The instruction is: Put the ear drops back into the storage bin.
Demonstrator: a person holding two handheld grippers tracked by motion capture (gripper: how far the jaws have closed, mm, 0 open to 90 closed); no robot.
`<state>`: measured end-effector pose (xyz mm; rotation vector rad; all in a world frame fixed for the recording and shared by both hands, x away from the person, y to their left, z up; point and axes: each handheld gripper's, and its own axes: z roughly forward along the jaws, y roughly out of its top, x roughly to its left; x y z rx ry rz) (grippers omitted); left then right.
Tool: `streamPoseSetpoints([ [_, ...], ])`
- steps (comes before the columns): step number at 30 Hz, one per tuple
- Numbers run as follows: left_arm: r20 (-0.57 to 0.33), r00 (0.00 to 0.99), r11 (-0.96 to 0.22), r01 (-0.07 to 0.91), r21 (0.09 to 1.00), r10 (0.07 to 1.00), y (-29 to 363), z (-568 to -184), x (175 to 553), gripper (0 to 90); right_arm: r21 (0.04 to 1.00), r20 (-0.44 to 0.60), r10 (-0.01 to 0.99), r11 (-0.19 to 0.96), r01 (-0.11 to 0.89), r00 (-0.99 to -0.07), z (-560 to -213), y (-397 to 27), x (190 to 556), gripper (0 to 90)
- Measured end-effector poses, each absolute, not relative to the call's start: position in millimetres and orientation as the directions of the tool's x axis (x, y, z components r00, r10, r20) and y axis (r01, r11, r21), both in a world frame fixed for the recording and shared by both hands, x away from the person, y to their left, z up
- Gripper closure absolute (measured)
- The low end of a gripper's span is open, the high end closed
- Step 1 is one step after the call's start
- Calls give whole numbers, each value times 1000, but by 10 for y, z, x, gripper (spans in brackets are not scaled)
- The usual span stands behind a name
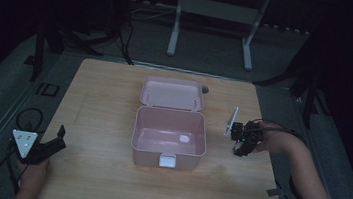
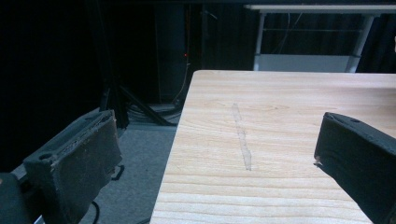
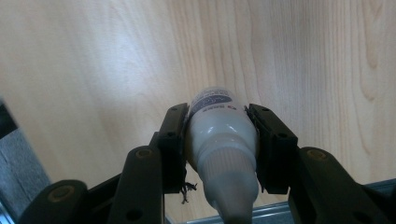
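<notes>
A small white squeeze bottle (image 3: 222, 140) with a ribbed cap and a dark label sits clamped between the black pads of my right gripper (image 3: 219, 135), which is shut on it and held above the bare wood. In the high view that right gripper (image 1: 242, 146) hangs just right of the open pink box (image 1: 167, 151), pointing down. A small white item (image 1: 184, 138) lies inside the box, whose lid (image 1: 172, 94) is folded back. My left gripper (image 1: 57, 138) rests near the table's front left corner, its jaws wide apart with nothing between them; its fingers (image 2: 79, 158) frame empty wood.
The wooden table (image 1: 104, 101) has a faint scratch line (image 2: 242, 137) on its left part. The table's left edge drops to a grey floor with cables. A white desk frame (image 1: 214, 13) stands beyond the far edge.
</notes>
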<state>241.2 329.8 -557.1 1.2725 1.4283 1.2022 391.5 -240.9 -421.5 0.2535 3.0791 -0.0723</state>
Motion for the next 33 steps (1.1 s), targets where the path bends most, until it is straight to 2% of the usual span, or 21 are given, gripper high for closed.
streamPoseSetpoints([
  [18, 6, -116, 15, 172, 985, 993, 3297, -5573, 2415, 4, -33, -69, 27, 999, 30, -997, -3663, -1980, 3735, 597],
  [23, 4, -116, 16, 171, 985, 993, 3299, -5573, 2415, 4, -51, -73, 1, 999, 5, -997, -3559, -1841, 3722, 597],
  [33, 2, -113, 17, 170, 985, 994, 3303, -5572, 2412, 4, -26, -60, -57, 998, -55, -997, -3456, -1468, 3707, 597],
])
